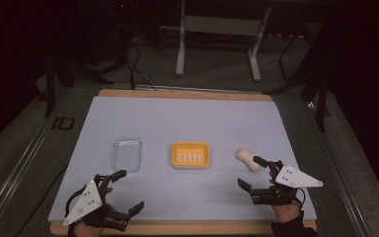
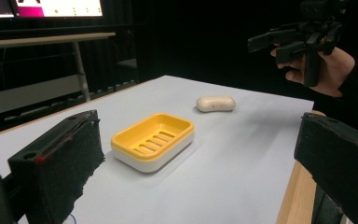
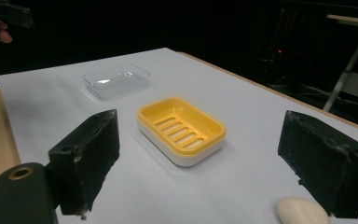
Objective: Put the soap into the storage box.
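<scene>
**Both tools spread wide above the table, soap bar lying beside the right one**

The right tool (image 1: 251,173) hovers over the near right part of the table (image 1: 187,118), its jaws spread wide with nothing between them. The cream-coloured soap bar (image 1: 247,160) lies flat on the pale sheet just beside the farther jaw; whether the two touch cannot be told. In the right gripper view the soap bar (image 3: 303,211) sits low by the right-hand jaw, outside the gap.

The yellow soap dish (image 1: 191,155), slotted on its floor and set on a white base, stands at the middle of the table, apart from the soap bar. Left of it lies a clear plastic lid (image 1: 127,153), also apart.

The left tool (image 1: 127,189) is held over the near left corner, jaws likewise spread and empty, near the clear lid but not touching it.
</scene>
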`<state>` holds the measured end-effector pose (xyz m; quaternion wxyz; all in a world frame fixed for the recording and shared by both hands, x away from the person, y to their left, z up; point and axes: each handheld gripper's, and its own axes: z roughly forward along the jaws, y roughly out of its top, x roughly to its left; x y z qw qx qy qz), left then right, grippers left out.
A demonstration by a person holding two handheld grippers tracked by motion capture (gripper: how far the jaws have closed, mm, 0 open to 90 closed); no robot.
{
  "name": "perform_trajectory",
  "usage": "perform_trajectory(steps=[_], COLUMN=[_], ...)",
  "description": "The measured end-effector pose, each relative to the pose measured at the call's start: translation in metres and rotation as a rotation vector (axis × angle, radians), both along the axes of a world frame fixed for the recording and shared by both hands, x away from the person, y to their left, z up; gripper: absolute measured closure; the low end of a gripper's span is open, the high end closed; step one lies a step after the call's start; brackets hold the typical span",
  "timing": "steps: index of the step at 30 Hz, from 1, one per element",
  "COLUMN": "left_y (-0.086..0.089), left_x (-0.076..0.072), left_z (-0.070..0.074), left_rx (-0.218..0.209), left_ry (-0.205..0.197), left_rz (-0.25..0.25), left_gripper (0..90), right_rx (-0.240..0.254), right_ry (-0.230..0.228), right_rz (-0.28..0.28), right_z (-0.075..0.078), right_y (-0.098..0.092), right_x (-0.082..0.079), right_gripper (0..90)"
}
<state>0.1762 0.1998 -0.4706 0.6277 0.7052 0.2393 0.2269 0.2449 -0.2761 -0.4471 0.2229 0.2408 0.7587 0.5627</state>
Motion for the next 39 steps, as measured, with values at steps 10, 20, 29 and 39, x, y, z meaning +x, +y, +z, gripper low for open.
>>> perform_trajectory(steps=[10, 20, 29, 39], left_y=[-0.003, -0.003, -0.004, -0.005], left_x=[0.000, 0.000, 0.001, 0.002], left_z=[-0.001, -0.001, -0.002, -0.003], left_rx=[0.017, 0.024, 0.036, 0.038], left_ry=[0.021, 0.024, 0.030, 0.037], left_rz=[-0.025, -0.029, -0.032, -0.033], left_gripper=[1.1, 1.2, 1.2, 1.1], right_rx=[-0.049, -0.129, -0.235, -0.363], right_ry=[0.052, 0.095, 0.194, 0.284], right_rz=[0.013, -0.039, -0.016, 0.065], right_z=[-0.002, 0.010, 0.022, 0.028], right_y=[0.009, 0.005, 0.000, 0.005], right_x=[0.004, 0.009, 0.015, 0.020], right_gripper=[14.5, 13.8, 11.1, 13.1])
